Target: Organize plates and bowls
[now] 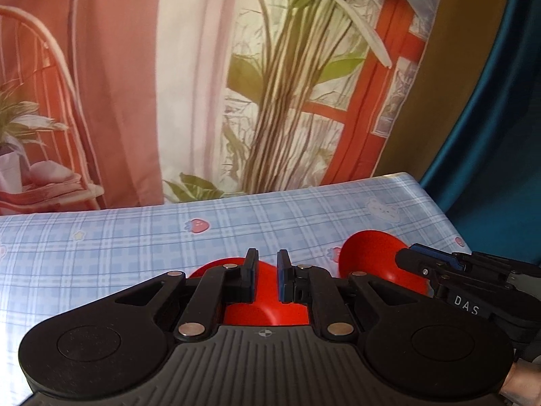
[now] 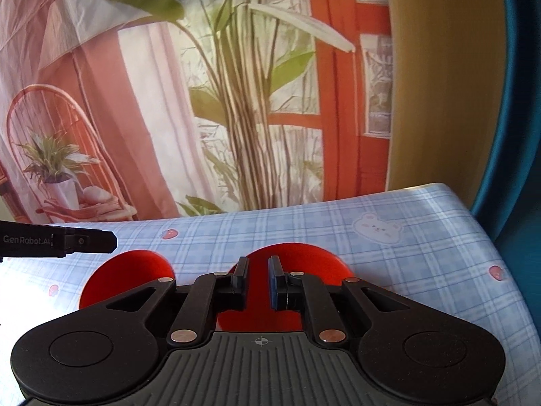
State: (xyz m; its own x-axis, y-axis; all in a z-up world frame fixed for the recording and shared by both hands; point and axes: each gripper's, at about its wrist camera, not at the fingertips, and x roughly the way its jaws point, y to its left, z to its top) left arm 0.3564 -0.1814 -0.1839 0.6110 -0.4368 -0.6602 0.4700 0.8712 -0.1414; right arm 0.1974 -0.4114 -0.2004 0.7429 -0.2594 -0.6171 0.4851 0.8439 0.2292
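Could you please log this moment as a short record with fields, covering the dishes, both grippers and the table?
dishes: two red dishes, left red dish and right red dish, side by side; plate or bowl unclear
left gripper: jaws narrowly apart, over the left red dish; grip cannot be told
right gripper: jaws narrowly apart, over the right red dish; grip cannot be told
surface: table under a blue checked cloth
background: printed backdrop with plants

The left hand-held gripper (image 1: 264, 279) is matte black, with a ribbed grey base, silver rivets and blue finger pads. The right hand-held gripper (image 2: 257, 282) matches; white "DAS" lettering marks its side, "GenRobot.AI" the left's.
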